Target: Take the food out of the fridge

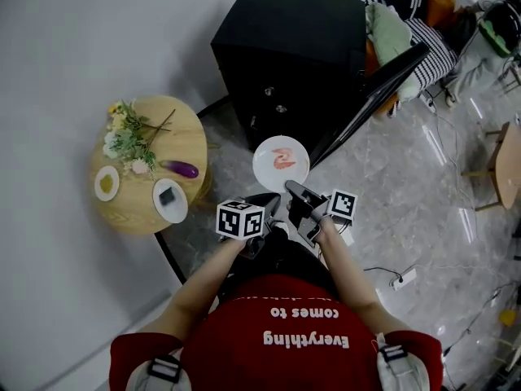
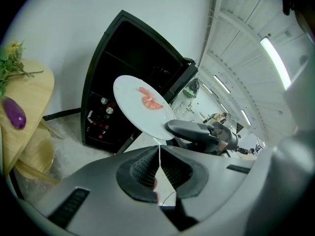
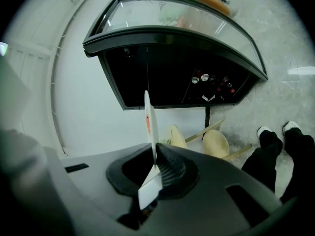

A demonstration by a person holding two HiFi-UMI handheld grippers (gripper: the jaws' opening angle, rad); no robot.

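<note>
A white plate [image 1: 281, 163] with pink shrimp [image 1: 283, 159] hangs in the air in front of the black fridge [image 1: 285, 47], whose door [image 1: 374, 96] stands open. My right gripper [image 1: 291, 187] is shut on the plate's near rim; in the right gripper view the plate [image 3: 150, 122] stands edge-on between the jaws of that gripper [image 3: 153, 156]. My left gripper [image 1: 271, 204] is shut just under the same rim. In the left gripper view the plate [image 2: 133, 107] shows its face above that gripper [image 2: 159, 149], and no grip on it shows. Bottles [image 2: 104, 107] sit inside the fridge.
A round wooden table [image 1: 175, 141] at the left carries flowers [image 1: 126, 137], a purple eggplant [image 1: 181, 169] and two small plates [image 1: 170, 199]. Clothes [image 1: 407, 23] lie behind the fridge. A power strip [image 1: 403, 278] and cables lie on the marble floor at the right.
</note>
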